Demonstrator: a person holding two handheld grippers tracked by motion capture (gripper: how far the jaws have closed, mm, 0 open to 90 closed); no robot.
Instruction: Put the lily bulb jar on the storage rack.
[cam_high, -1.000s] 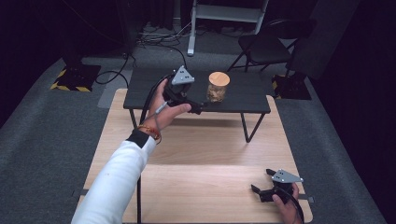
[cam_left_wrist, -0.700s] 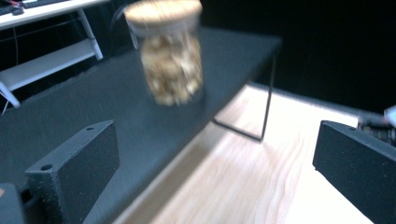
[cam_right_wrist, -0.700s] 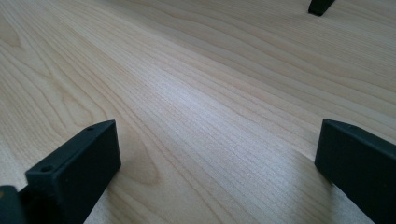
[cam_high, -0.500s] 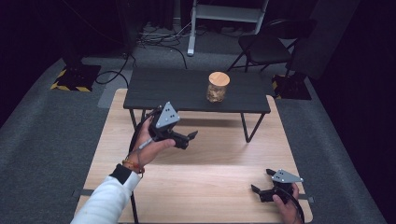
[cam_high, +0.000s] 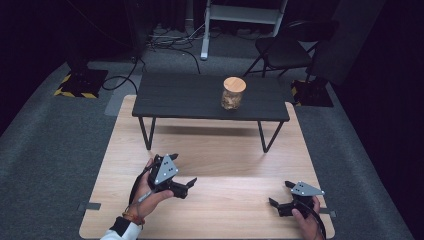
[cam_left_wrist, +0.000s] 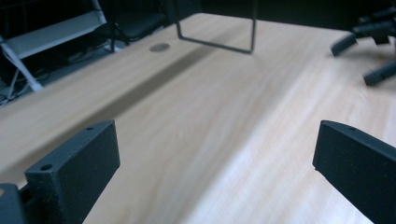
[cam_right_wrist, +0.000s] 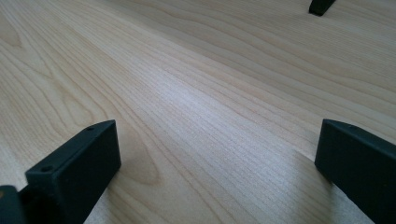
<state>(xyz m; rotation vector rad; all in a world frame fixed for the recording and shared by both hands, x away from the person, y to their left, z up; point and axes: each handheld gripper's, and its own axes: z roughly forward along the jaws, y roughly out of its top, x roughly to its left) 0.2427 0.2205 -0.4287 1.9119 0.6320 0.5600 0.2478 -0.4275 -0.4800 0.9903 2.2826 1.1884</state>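
A clear glass jar (cam_high: 233, 93) stands upright on the far side, on the small dark worktop (cam_high: 180, 97), right of its middle. A round, pale wooden lid (cam_high: 234, 83) sits closed on top. Brownish contents fill its lower part, too small to identify. It stands alone, well apart from both grippers.

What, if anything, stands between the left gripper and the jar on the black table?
Nothing visible. The left gripper is open over the bare wooden table; the jar stands alone on the raised black table.
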